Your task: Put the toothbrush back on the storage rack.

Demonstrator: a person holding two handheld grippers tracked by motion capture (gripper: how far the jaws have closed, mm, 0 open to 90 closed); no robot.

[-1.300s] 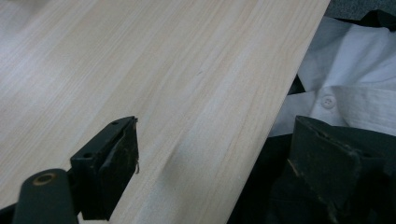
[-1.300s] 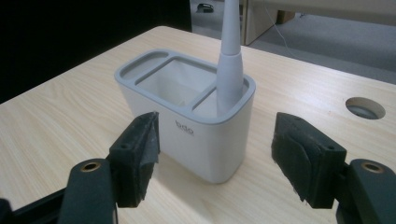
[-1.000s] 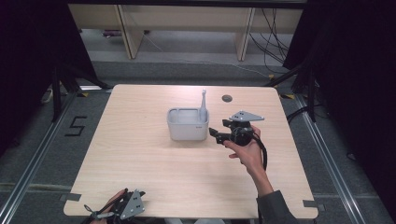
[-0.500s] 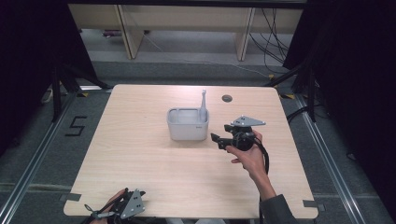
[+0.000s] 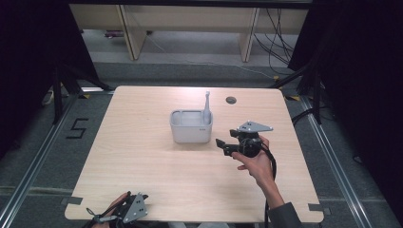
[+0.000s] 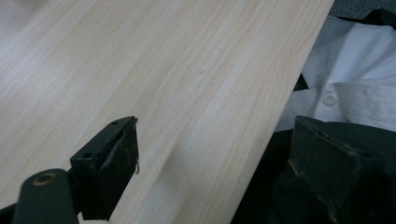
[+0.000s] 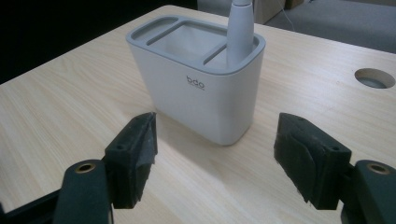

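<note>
Wooden table (image 5: 142,180); right gripper (image 7: 215,140) agape, empty, near caddy (image 7: 196,88).

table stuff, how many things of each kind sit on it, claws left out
White holder with compartments: 1
Grey handle standing in the holder's corner slot: 1
Total: 2
The round hole in the table top is not counted.
</note>
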